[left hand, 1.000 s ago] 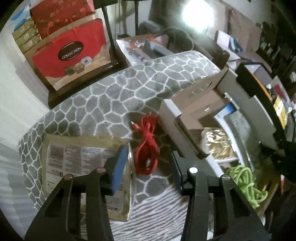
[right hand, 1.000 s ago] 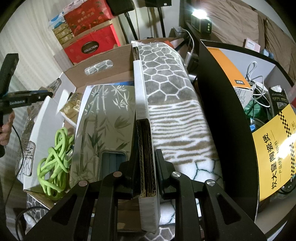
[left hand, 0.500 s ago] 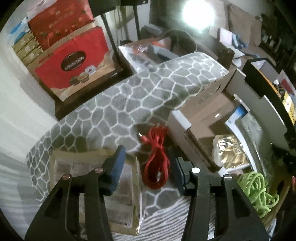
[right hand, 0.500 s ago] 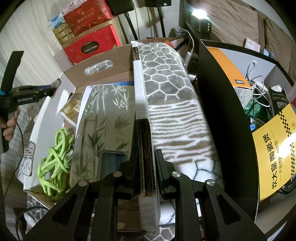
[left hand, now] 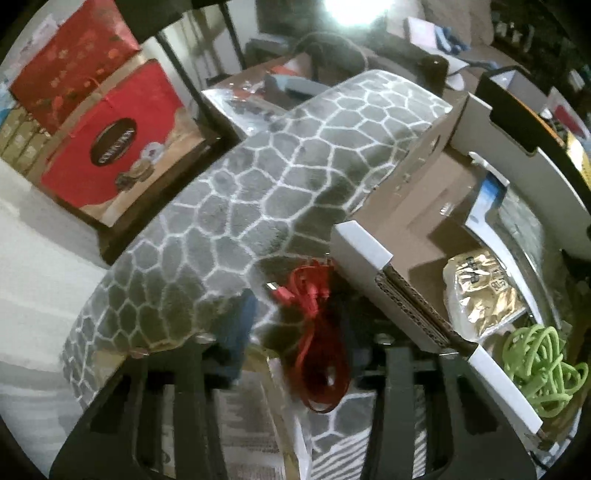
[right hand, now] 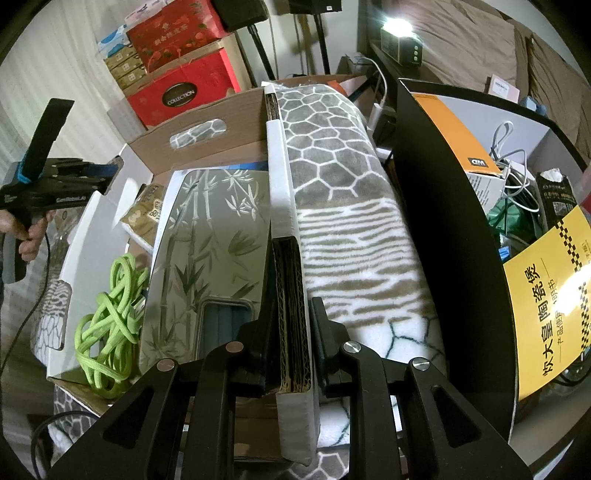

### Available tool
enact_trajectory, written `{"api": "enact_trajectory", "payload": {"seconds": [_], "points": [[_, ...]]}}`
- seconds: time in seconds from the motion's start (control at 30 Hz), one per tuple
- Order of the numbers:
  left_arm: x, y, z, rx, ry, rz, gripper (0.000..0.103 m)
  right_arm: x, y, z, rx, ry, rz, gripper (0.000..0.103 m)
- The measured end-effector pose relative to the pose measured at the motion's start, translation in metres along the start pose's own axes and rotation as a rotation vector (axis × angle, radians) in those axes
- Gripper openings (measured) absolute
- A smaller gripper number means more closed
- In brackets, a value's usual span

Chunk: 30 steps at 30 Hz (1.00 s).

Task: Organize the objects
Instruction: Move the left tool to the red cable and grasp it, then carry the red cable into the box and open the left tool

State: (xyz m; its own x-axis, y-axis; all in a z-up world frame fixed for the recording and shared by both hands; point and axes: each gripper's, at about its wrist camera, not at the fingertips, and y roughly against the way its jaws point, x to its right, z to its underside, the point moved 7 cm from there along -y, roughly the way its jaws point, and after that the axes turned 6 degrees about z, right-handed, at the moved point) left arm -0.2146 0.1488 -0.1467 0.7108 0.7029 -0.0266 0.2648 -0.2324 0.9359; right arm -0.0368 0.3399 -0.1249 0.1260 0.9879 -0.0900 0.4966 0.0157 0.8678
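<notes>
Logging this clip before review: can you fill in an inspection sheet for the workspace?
Surface: grey patterned blanket, partly bare.
Job's things: red cable on the blanket beside the box; box holds green rope, gold packet, bamboo-print case.
Clutter: flat packet below the left gripper.
Grippers: left gripper has just been closing, astride the red cable, grip unclear; right gripper shut on the box wall.
Cables: white wires in the black bin.
Surroundings: red gift boxes, lamp.
</notes>
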Motion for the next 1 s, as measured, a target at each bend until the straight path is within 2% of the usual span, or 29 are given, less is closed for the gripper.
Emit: {"api": "enact_trajectory", "payload": {"seconds": [0.1,0.33,0.6,0.8,0.9,1.0], "points": [[0.005,-0.004,-0.001,-0.007,-0.004,0.023,0.020,0.000,0.000,0.000,-0.001,0.001,0.001,0.019],[0.000,0.005,0.000,0.033,0.088,0.057,0.016,0.000,0.000,0.000,-0.001,0.001,0.001,0.019],[-0.006,0.076,-0.005,0.225,0.223,0.122,0.014,0.000,0.000,0.000,0.001,-0.002,0.000,0.019],[0.031,0.127,-0.012,0.312,0.138,0.181,0.014,0.000,0.000,0.000,0.001,-0.003,0.000,0.019],[0.062,0.139,-0.011,0.300,0.050,0.192,0.014,0.000,0.000,0.000,0.000,-0.001,0.001,0.019],[0.095,0.136,-0.010,0.245,-0.038,0.179,0.014,0.000,0.000,0.000,0.000,-0.002,0.001,0.019]]}}
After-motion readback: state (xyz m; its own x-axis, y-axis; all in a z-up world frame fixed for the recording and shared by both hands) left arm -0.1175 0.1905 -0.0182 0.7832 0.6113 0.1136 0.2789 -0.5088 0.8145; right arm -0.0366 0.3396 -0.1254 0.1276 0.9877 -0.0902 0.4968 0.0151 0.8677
